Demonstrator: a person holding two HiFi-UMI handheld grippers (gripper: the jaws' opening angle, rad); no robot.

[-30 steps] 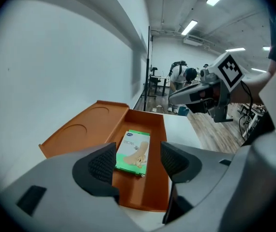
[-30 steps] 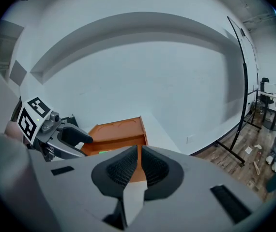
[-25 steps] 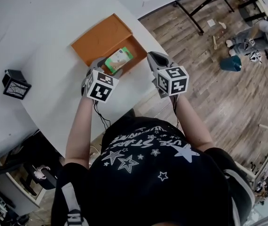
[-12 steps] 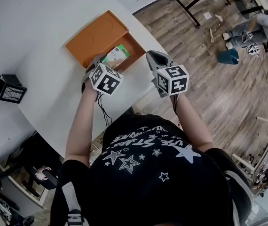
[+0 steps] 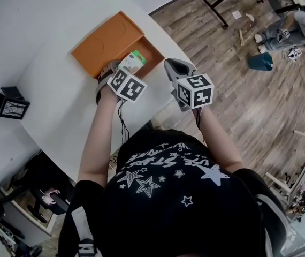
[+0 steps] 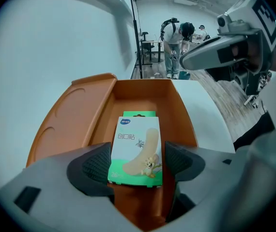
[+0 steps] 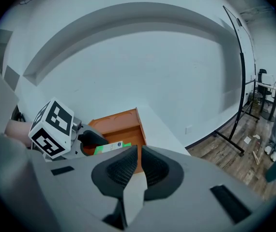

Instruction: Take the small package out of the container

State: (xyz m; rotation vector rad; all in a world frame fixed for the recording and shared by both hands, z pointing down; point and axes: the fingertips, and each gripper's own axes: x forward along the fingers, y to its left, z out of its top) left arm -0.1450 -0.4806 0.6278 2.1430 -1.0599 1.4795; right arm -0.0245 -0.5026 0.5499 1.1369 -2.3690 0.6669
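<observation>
While my left gripper spreads its jaws wider to straddle it, the small green-and-white cardboard package stands between them unpinched, at the near end inside the open orange container. My right gripper waits clenched and empty beside that container.

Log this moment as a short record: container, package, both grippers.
container: orange container, lid open, on the white table
package: small package, inside the container at its near end
left gripper: left gripper, jaws opening, package between them, not clamped
right gripper: right gripper, shut, empty, apart from the container
</observation>
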